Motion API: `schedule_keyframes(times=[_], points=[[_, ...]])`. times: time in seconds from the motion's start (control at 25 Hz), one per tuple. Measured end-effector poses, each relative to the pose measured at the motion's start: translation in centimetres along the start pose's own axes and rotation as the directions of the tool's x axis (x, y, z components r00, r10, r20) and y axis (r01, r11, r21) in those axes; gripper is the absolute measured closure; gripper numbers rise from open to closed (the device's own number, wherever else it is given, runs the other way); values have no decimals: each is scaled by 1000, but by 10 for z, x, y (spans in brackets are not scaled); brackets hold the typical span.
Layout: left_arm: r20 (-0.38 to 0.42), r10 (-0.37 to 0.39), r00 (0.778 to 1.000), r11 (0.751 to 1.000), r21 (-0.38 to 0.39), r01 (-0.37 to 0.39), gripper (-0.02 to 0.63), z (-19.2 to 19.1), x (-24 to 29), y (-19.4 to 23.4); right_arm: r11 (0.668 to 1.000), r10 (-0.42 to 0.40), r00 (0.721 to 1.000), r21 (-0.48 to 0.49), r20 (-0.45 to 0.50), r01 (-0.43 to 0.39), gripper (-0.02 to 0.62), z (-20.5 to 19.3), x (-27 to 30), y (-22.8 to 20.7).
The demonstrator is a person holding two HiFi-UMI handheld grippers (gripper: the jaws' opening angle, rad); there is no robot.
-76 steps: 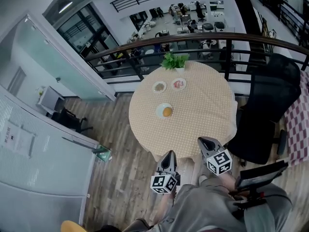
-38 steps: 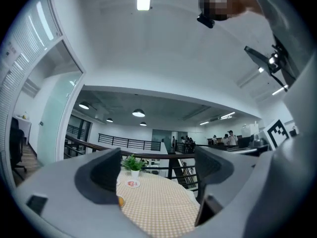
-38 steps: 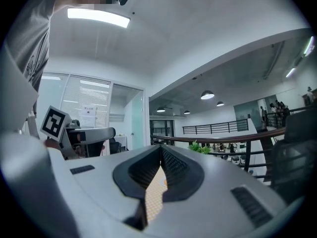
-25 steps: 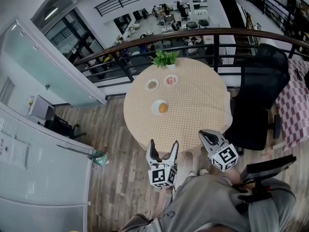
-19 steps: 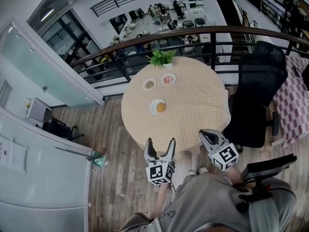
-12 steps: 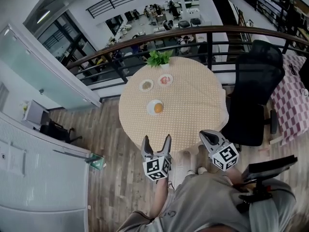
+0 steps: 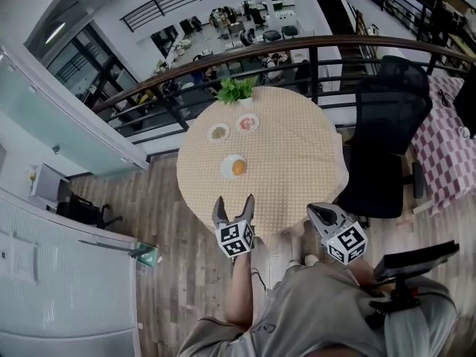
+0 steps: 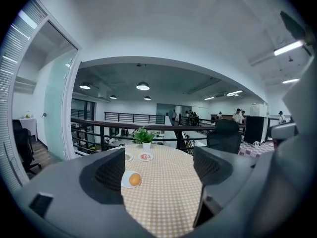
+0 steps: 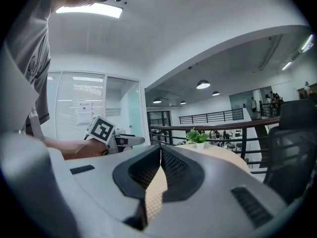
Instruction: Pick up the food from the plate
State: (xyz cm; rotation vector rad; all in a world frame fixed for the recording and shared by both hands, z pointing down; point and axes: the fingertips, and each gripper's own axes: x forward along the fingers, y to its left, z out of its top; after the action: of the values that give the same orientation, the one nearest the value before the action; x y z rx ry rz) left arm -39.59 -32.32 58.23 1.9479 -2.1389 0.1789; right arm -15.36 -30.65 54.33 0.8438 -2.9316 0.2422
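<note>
**Left tongs** (image 8: 158,170): The jaws stood wide apart with nothing between them but air. The left gripper view framed the plate (image 8: 125,181) and the food (image 8: 134,179) in that gap. These tongs hovered on the person's side of the plate, about over the near edge of the worktop (image 7: 290,162). They were well short of the plate and touched nothing.

**Right tongs** (image 9: 160,155): The jaws were closed, meeting at the tips, and held nothing. They hung to the right of the plate and farther from it than the left tongs, off the worktop edge.

**Task item:** The food was a single round orange piece, its kind not determinable. It lay at the middle of the white plate, with neither tongs touching it.

**Surroundings, taken from the plate:**
- Two smaller dishes (image 7: 219,132) sat beyond the plate.
- A potted plant (image 7: 235,90) stood beyond those, at the far edge of the worktop.
- A railing (image 7: 312,44) ran behind the plant.
- A black office chair (image 7: 387,125) stood well to the right, off the worktop.

**Assessment:** The step in hand was judged to be the approach, and the grasp had not yet begun. The next move would call for the left tongs to travel forward and down until a jaw stood on each side of the food. They would then need to close gently and squarely. A round piece seemed likely to roll if caught off-centre, and the plate might slide on the cloth if nudged. The right tongs showed no evident part in the pickup.
</note>
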Motion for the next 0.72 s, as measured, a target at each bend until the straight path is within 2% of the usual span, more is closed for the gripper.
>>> schedule_keyframes(times=[0.4, 0.52, 0.72], points=[[-77, -6, 997, 996, 84, 13, 249, -18, 59, 21, 997, -78, 997, 19, -10, 79, 580, -4, -4, -16], [-101, 4, 995, 994, 106, 7, 256, -26, 79, 29, 995, -96, 995, 25, -16, 96, 580, -6, -4, -20], [-191, 18, 982, 992, 124, 6, 256, -56, 112, 48, 993, -113, 993, 29, -28, 114, 580, -12, -3, -22]])
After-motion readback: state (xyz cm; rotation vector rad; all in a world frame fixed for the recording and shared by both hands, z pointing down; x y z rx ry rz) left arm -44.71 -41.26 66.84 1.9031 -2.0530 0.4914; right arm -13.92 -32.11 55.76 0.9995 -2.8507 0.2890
